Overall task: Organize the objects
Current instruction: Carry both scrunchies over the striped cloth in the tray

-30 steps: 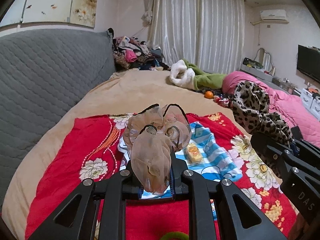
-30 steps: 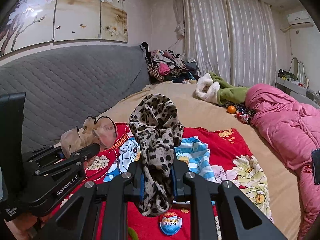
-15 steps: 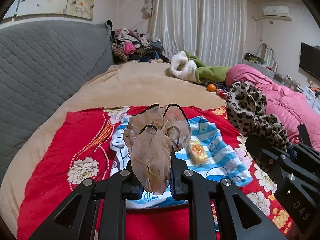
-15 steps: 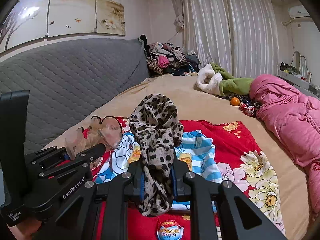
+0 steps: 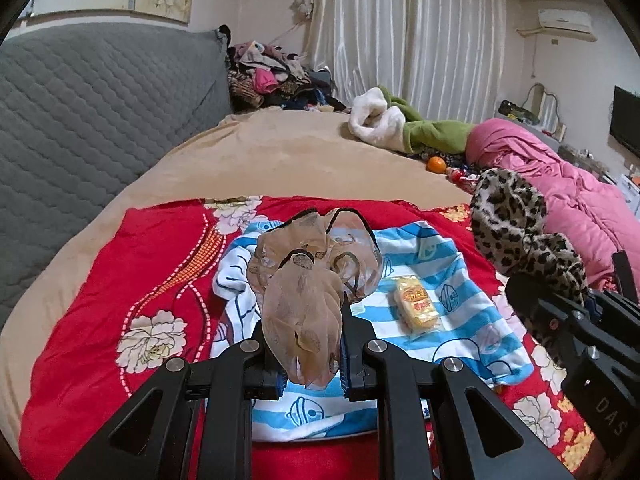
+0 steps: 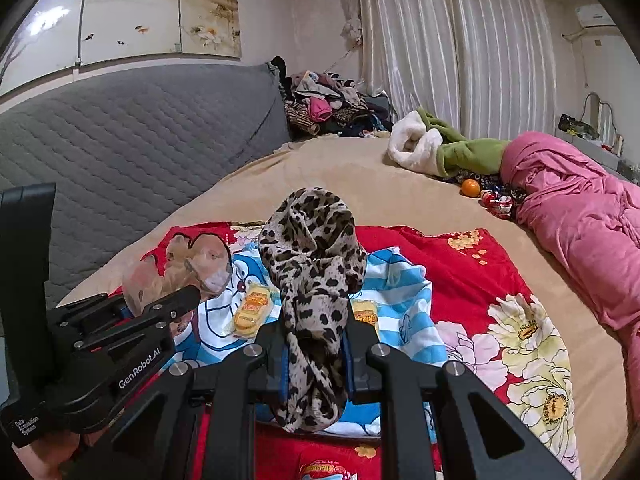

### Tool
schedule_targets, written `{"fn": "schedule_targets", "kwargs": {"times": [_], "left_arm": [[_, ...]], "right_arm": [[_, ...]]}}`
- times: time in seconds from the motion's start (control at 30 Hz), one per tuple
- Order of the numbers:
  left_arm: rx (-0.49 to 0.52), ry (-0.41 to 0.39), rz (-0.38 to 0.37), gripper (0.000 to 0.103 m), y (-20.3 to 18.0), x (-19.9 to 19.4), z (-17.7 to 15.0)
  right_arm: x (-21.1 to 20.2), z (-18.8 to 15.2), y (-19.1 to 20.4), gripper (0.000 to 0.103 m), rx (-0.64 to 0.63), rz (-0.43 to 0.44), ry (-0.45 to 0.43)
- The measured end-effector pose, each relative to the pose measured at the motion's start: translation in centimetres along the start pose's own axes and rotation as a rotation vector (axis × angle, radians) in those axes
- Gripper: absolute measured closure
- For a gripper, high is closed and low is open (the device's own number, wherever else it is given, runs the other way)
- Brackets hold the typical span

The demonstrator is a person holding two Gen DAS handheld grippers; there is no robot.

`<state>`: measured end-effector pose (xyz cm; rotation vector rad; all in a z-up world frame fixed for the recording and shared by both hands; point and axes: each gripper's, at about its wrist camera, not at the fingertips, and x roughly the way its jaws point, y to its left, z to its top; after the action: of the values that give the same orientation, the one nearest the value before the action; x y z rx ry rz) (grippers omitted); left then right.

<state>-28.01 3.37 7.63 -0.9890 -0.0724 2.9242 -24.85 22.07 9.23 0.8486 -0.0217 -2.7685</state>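
**Sheer beige and leopard print held over the striped cloth**

Sheer beige fabric point(image 5: 303, 312), edged in black, is clamped between the fingers of the left hand-held gripper point(image 5: 304, 350) in the left wrist view. It bunches upward above the blue-and-white striped cloth point(image 5: 460, 308), which lies on a red floral blanket point(image 5: 132, 280) spread over the bed. A yellow snack packet point(image 5: 417, 307) rests on the striped cloth, right of the beige fabric. Further right of that cloth, the right hand-held gripper point(image 5: 532, 300) carries a leopard-print garment point(image 5: 510, 216).

From the right wrist view, the right hand-held gripper point(image 6: 316, 354) is clenched on the leopard-print garment point(image 6: 314, 280), which stands up over the striped cloth point(image 6: 404, 300) and droops below the fingers. Two yellow snack packets point(image 6: 252, 310) lie on that cloth, one on each side of the garment. Left of the cloth, the left hand-held gripper point(image 6: 176, 300) grips the beige fabric point(image 6: 180, 268). A pink quilt point(image 6: 580, 216) lies well to the cloth's right.
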Motion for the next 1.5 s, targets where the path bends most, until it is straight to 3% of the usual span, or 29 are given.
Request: {"fn": "schedule_targets", "kwargs": {"times": [0.73, 1.5], "left_arm": [[0.030, 0.075, 0.011, 0.084, -1.2, 7.0, -2.5], [0.046, 0.139, 0.007, 0.083, -2.1, 11.3, -5.0]], "right_arm": [[6.5, -3.0, -1.2, 0.083, 0.029, -0.006, 0.096], [11.3, -6.6, -2.4, 0.083, 0.056, -0.017, 0.213]]}}
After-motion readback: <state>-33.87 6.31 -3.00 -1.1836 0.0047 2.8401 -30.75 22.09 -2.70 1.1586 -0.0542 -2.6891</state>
